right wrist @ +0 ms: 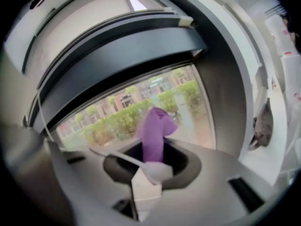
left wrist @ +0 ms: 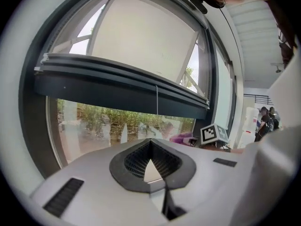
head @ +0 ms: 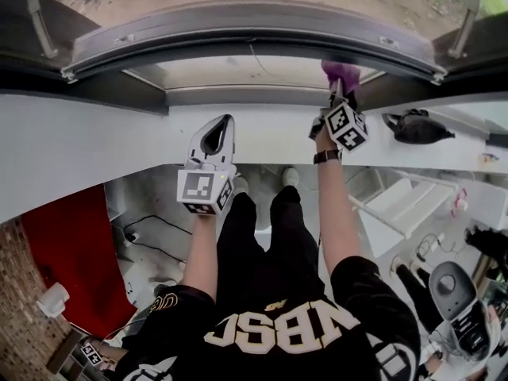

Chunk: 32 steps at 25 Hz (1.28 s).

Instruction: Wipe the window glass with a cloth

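Dark bag on white ledge

Two grippers were in view: one left gripper and one right gripper. Each carried one marker cube, making two: a cube on the left gripper and a cube on the right gripper. There was one cloth, purple. There was one window, with one white sill beneath it. One black bag lay near the sill's right end. One person was seen from above, wearing one watch and two white shoes, one shoe beside the other shoe.
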Tool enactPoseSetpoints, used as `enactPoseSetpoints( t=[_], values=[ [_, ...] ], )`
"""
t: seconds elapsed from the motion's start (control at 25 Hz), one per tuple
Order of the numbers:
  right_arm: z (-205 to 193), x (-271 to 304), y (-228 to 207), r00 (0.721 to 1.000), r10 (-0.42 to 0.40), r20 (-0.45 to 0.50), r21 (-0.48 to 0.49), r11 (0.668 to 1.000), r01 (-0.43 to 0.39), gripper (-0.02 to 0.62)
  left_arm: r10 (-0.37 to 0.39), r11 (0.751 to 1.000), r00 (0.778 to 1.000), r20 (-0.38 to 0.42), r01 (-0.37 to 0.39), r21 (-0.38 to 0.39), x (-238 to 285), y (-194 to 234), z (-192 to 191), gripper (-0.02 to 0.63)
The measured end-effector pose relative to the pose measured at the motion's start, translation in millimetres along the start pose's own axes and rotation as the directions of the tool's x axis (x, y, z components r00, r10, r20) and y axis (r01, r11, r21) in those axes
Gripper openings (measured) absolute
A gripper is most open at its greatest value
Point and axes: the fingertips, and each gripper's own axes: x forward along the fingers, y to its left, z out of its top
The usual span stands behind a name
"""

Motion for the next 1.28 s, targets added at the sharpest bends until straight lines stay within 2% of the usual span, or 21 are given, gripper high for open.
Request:
enactPoseSetpoints(
  t=[0.12, 0.24, 0.36, 0.48, 0.6, 0.64, 0.72, 0.88, 1.0, 1.16, 1.28],
  values=[
    [-79.2, -5.1, 63.4, 0.984, 0.100, -0.146, -0.016, 0.995, -0.103, 0.106, 0.069, 0.997, 0.997, 0.015, -0.069, -0.019, -23.3, 35.6, 1.7, 0.023],
    [-146.4, -13.2, 156.5, 0.933, 0.240, -0.268, -0.068, 0.961, -0.267, 0.106, 0.162, 0.986, 0.986, 0.036, -0.160, -0.040, -61.4, 82.3, 1.5, 0.023],
    [-196.7, -24.8, 269.9, 0.851, 0.401, -0.338, -0.144, 0.872, -0.468, 0.106, 0.246, 0.968, 0.969, 0.036, -0.243, -0.063, -106.3, 134.8, -1.1, 0.023],
    [-226.0, -33.5, 372.4, 0.758, 0.535, -0.372, -0.210, 0.748, -0.630, 0.106, 0.314, 0.948, 0.949, 0.025, -0.312, -0.059, -145.5, 174.2, -2.5, 0.023],
    [-238.8, -36.6, 454.5, 0.681, 0.625, -0.381, -0.255, 0.637, -0.727, 0.106, 0.384, 0.921, 0.923, 0.026, -0.381, -0.077, -180.4, 203.6, -7.8, 0.023],
    [-242.1, -35.3, 478.4, 0.663, 0.646, -0.379, -0.263, 0.612, -0.746, 0.106, 0.404, 0.912, 0.914, 0.025, -0.401, -0.084, -190.8, 213.6, -10.5, 0.023],
    [-246.9, -29.6, 516.1, 0.640, 0.672, -0.372, -0.263, 0.585, -0.767, 0.106, 0.434, 0.898, 0.901, 0.022, -0.430, -0.096, -207.4, 229.2, -15.4, 0.023],
    [-247.2, -8.9, 555.6, 0.636, 0.681, -0.364, -0.269, 0.577, -0.771, 0.106, 0.457, 0.885, 0.889, 0.027, -0.451, -0.112, -219.8, 241.1, -16.8, 0.023],
    [-239.5, 11.1, 563.3, 0.655, 0.671, -0.347, -0.263, 0.600, -0.755, 0.106, 0.436, 0.897, 0.900, 0.023, -0.432, -0.097, -216.4, 240.5, -12.1, 0.023],
    [-226.1, 29.7, 550.6, 0.686, 0.647, -0.333, -0.265, 0.634, -0.727, 0.106, 0.403, 0.914, 0.915, 0.021, -0.401, -0.070, -204.7, 232.0, -5.9, 0.023],
    [-213.5, 32.9, 518.2, 0.719, 0.619, -0.316, -0.274, 0.666, -0.694, 0.106, 0.388, 0.920, 0.921, 0.030, -0.385, -0.075, -194.9, 221.6, -0.2, 0.023]
  ],
)
